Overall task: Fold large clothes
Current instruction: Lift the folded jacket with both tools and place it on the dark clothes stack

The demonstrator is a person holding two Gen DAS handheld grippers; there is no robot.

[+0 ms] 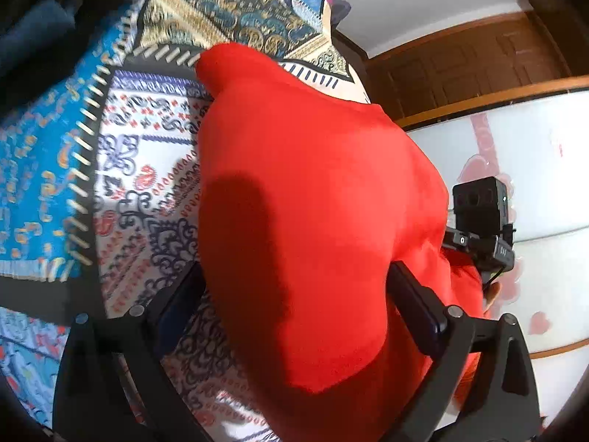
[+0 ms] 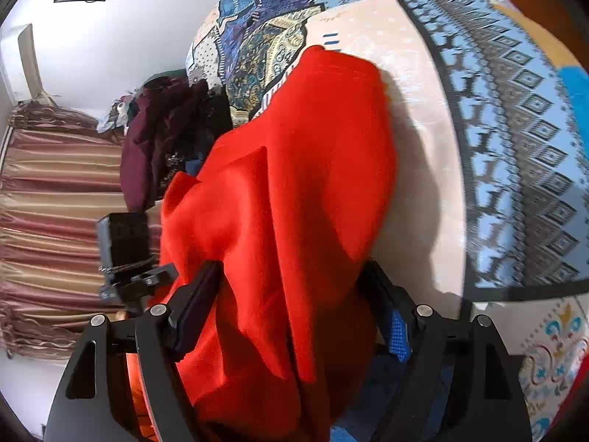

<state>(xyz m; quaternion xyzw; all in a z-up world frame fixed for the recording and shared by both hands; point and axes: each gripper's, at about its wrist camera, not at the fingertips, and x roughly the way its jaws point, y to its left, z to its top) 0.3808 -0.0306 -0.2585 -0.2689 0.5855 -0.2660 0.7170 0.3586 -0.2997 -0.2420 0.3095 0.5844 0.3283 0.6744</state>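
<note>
Here, red garment stretching lengthwise away from both grippers over patterned bedspread, fingers spread, released.

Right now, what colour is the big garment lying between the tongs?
Plain bright red, no pattern: the garment shows best in the left wrist view.

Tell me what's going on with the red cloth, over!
Left gripper open, right gripper open, jaws wide. Red garment lies between both, draped on the patterned bedspread. Dark clothes pile off to the side, not in the way.
</note>
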